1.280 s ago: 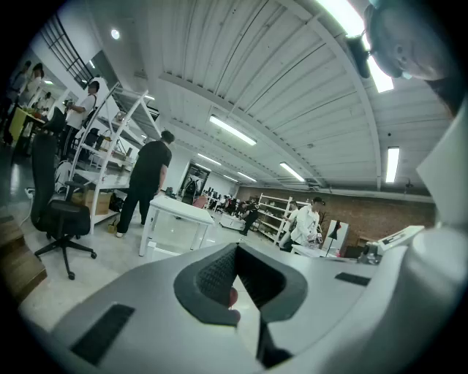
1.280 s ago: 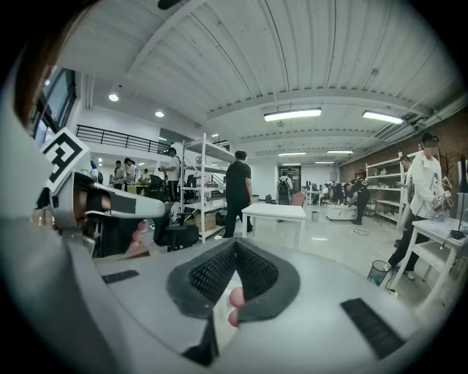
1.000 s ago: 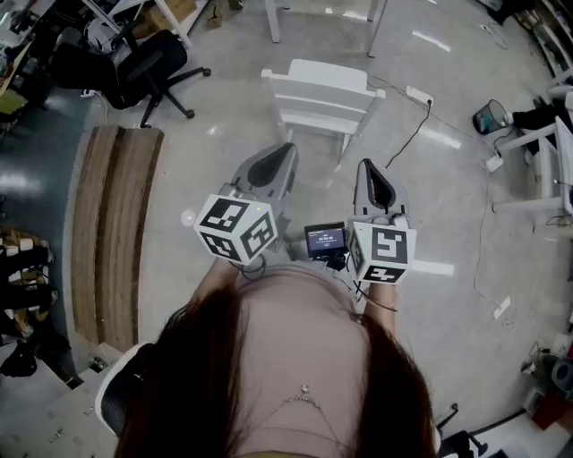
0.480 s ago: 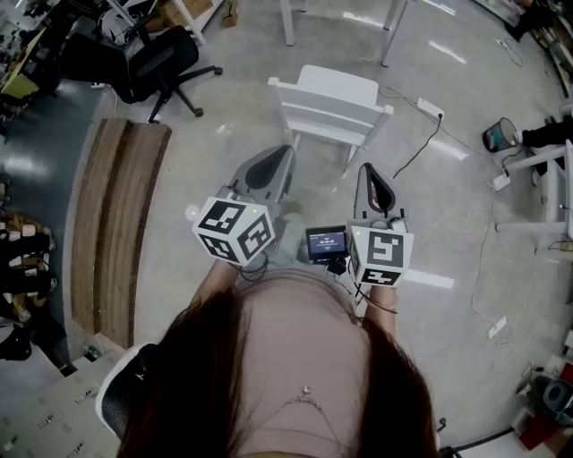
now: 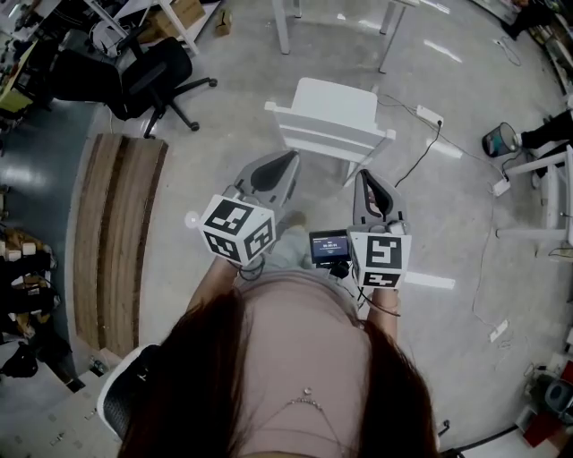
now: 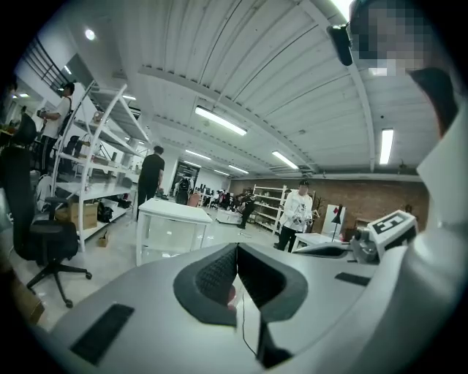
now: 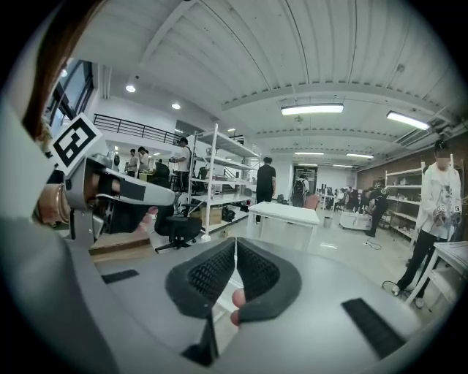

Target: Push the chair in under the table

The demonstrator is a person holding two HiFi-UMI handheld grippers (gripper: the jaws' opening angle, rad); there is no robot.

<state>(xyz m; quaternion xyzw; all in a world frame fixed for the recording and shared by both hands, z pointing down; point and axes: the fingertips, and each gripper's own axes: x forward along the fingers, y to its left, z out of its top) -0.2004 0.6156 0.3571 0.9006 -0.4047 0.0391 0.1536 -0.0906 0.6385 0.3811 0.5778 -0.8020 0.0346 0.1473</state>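
Bare concrete floor (image 5: 224, 116) of a busy workshop, with shelving (image 7: 212, 182) and people in the background. You stand behind a white chair (image 5: 329, 121) with a gripper in each hand.

- **Left gripper** (image 5: 288, 159): its jaws are pressed together, with nothing between them.
- **Right gripper** (image 5: 364, 177): its jaws are likewise pressed together and empty.
- **Chair and jaws:** the chair stands straight ahead of both jaw tips, its slatted back towards you. The left tips are just beside the back's left end and the right tips just short of its right end — whether either touches it cannot be told.
- **Chair and table:** the chair is out on open floor, short of the legs of the white table (image 5: 282, 27) beyond it and not under the top. Both gripper views look past the closed jaws at that table (image 6: 172, 219).
- **Containers:** a dark bin (image 5: 495, 140) sits well off to your right and a cardboard box (image 5: 183, 11) far left — what either holds cannot be made out.
- **Also on the floor:** a black office chair (image 5: 148, 76), wooden boards (image 5: 116, 233) and a black cable (image 5: 414, 134) running past the white chair.
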